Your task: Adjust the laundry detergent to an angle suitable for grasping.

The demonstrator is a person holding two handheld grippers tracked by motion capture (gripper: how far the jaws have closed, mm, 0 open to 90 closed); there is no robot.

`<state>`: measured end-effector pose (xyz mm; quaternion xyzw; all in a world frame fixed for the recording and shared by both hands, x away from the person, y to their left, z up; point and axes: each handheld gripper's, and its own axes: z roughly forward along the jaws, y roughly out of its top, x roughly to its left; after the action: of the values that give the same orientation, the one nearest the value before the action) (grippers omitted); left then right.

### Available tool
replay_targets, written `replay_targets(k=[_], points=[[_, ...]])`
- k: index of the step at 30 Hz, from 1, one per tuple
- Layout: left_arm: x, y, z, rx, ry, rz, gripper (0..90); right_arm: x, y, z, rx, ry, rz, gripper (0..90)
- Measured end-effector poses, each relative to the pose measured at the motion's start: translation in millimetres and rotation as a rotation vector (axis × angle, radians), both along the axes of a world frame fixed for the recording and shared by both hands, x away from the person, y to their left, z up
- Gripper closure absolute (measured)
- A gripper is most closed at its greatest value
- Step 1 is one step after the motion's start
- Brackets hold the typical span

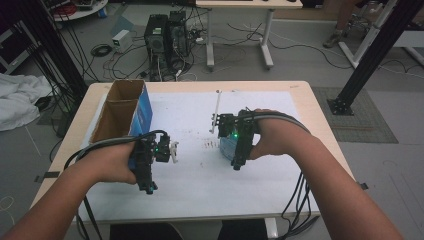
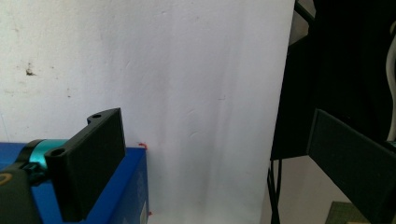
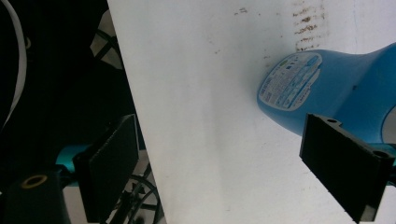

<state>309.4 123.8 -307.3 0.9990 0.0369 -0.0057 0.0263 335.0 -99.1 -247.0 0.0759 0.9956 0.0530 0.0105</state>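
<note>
From the high view I see the wooden table (image 1: 305, 100) covered by a white sheet (image 1: 200, 190), with both of my hand-held grippers over it. The left gripper (image 1: 172, 151) sits at the left side of the sheet, just beside the near end of an open cardboard box (image 1: 122, 107) with a blue side, which lies lengthwise along the sheet's left edge. In the left gripper view (image 2: 215, 158) its 2 black jaws stand wide apart with nothing between them but white sheet; the blue box (image 2: 130, 186) runs under the left jaw at the bottom left corner. The right gripper (image 1: 223, 122) is near the middle of the sheet, right of a patch of small brown stains (image 1: 210, 145). A blue plastic bottle (image 1: 226, 147) lies on its side on the sheet directly under that gripper, partly hidden by it. In the right gripper view (image 3: 219, 158) the jaws are also spread wide and empty; the blue bottle (image 3: 327, 88), its printed label facing the camera, lies by the right jaw, and I cannot tell whether the jaw touches it. A thin white strip (image 1: 216, 110) lies on the sheet just beyond the right gripper. Beyond the table, 2 computer towers (image 1: 167, 35) stand on the floor among loose cables.
</note>
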Motion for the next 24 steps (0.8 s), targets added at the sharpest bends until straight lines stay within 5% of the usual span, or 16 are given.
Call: replay_targets(k=[24], points=[[-3.1, -3.3, 0.9, 0.003, 0.004, 0.000, 4.6, -2.5, -10.7, -1.8, 0.025, -0.011, 0.002, 11.1]])
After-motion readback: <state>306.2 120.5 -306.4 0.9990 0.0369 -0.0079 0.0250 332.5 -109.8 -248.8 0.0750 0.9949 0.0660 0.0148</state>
